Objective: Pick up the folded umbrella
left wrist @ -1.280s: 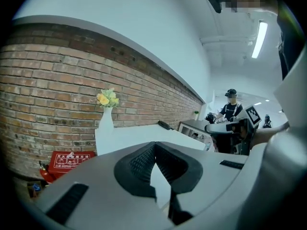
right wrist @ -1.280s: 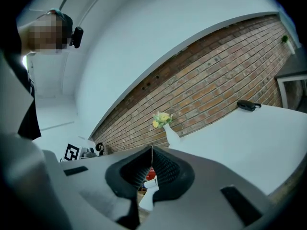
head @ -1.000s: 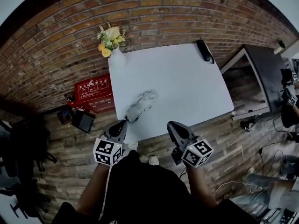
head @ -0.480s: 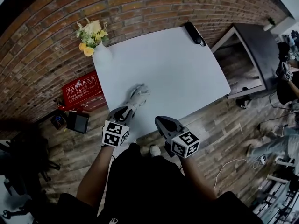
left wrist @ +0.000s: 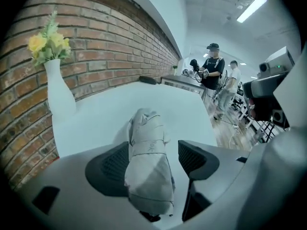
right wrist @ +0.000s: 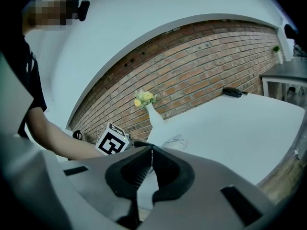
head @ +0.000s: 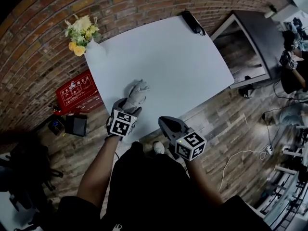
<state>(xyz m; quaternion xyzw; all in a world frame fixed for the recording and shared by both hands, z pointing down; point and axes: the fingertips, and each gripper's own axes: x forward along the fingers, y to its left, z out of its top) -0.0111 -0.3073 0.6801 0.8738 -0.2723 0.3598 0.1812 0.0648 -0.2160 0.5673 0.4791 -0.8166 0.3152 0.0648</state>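
Observation:
The folded umbrella, a light grey bundle, lies on the white table near its front left edge. My left gripper points down over the umbrella's near end. In the left gripper view the umbrella runs lengthwise between the dark pads, and there is a gap on the right side. The left gripper has just been opening its jaws, and they stand open around the umbrella. My right gripper hangs off the table's front edge, with nothing in it. Its jaws are shut; the umbrella lies beyond them.
A white vase with yellow flowers stands at the table's far left corner. A black object lies at the far right corner. A red box and a black box sit on the floor at left. A dark cabinet stands at right.
My left gripper moved forward and down onto the umbrella's near end, and its jaws opened around it. The right gripper sank a little by the table's front edge.

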